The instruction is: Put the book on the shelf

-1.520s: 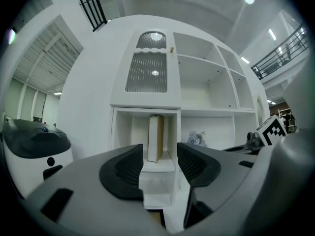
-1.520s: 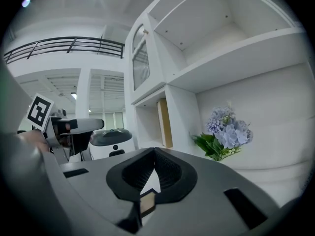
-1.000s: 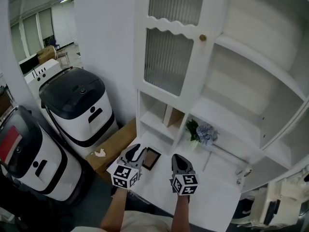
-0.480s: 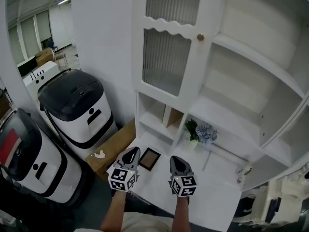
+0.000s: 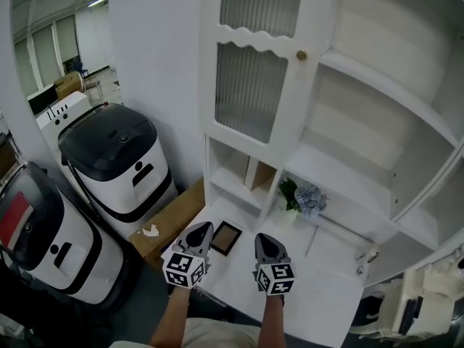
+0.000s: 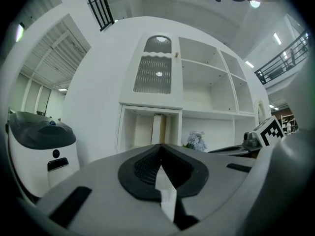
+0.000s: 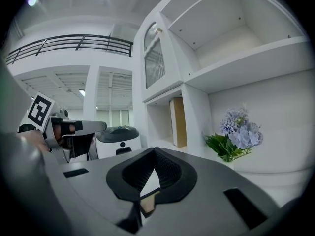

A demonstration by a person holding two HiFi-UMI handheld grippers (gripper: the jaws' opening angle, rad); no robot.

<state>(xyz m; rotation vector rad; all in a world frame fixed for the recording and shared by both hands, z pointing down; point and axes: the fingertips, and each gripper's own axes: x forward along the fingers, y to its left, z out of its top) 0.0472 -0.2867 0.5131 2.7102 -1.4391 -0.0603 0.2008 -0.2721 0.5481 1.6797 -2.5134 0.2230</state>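
Note:
A flat book (image 5: 226,238) with a dark border and brown cover lies on the white cabinet counter (image 5: 319,267), near its left end. My left gripper (image 5: 201,228) hovers just left of the book. Its jaws have just been closing and now meet with nothing between them, which the left gripper view confirms (image 6: 160,145). My right gripper (image 5: 262,236) hangs just right of the book, also shut and empty (image 7: 154,150). A second, tan book (image 5: 262,177) stands upright in the low cubby behind.
The white cabinet has open shelves on the right and a ribbed glass door (image 5: 254,56) above. A bunch of blue flowers (image 5: 304,200) stands on the counter. Two white-and-black machines (image 5: 116,158) and a cardboard box (image 5: 170,223) sit on the floor at the left.
The left gripper's jaws, spread apart beside the book a second ago, have come together empty. The right gripper and the book stay where they were.

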